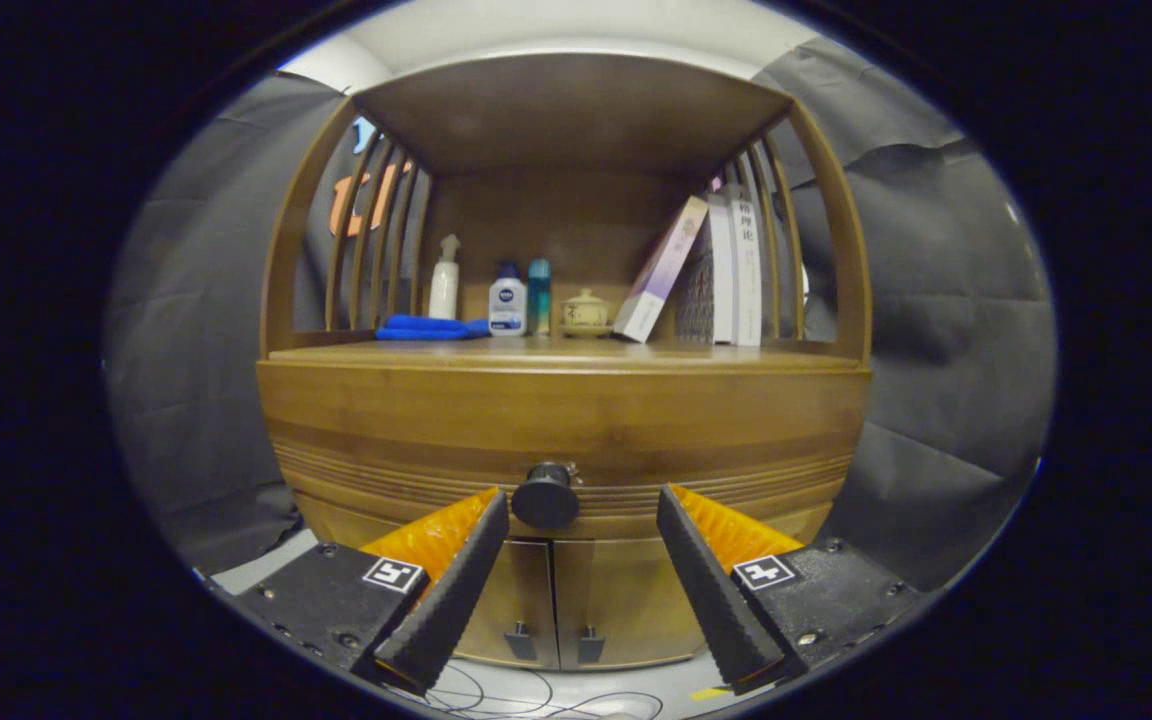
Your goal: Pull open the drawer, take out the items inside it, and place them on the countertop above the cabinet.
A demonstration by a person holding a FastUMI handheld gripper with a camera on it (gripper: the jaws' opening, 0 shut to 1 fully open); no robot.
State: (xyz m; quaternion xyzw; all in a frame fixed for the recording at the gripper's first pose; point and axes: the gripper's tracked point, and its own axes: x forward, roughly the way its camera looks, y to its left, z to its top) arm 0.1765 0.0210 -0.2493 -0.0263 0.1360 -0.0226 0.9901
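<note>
A: Cloth first, on the left: a folded blue cloth (428,327) lies flat on the wooden surface (556,354) above the cabinet, and a white spray bottle (445,279) stands upright just behind it.

B: And next along?

A: A white bottle with a dark blue cap (507,298), a slim teal bottle (539,296) touching or nearly touching it, then a small cream lidded pot (585,311). Right of those, a pale book (660,268) leans against a row of upright books (731,268) (spines too small to make out).

B: Where is the drawer?

A: The wide brown wooden drawer front (563,427) sits directly under the surface, shut flush. Its round black knob (545,496) is just ahead of the gripper (583,510), between the fingers but nearer the left one.

B: Is the gripper holding it?

A: No. The two black ribbed fingers (451,585) with orange backs stand wide apart, neither one pressing the knob. Below the drawer, two cabinet doors (554,600) meet at a pair of small dark handles, both closed. Thin cables (496,690) lie on the pale floor underneath.
</note>
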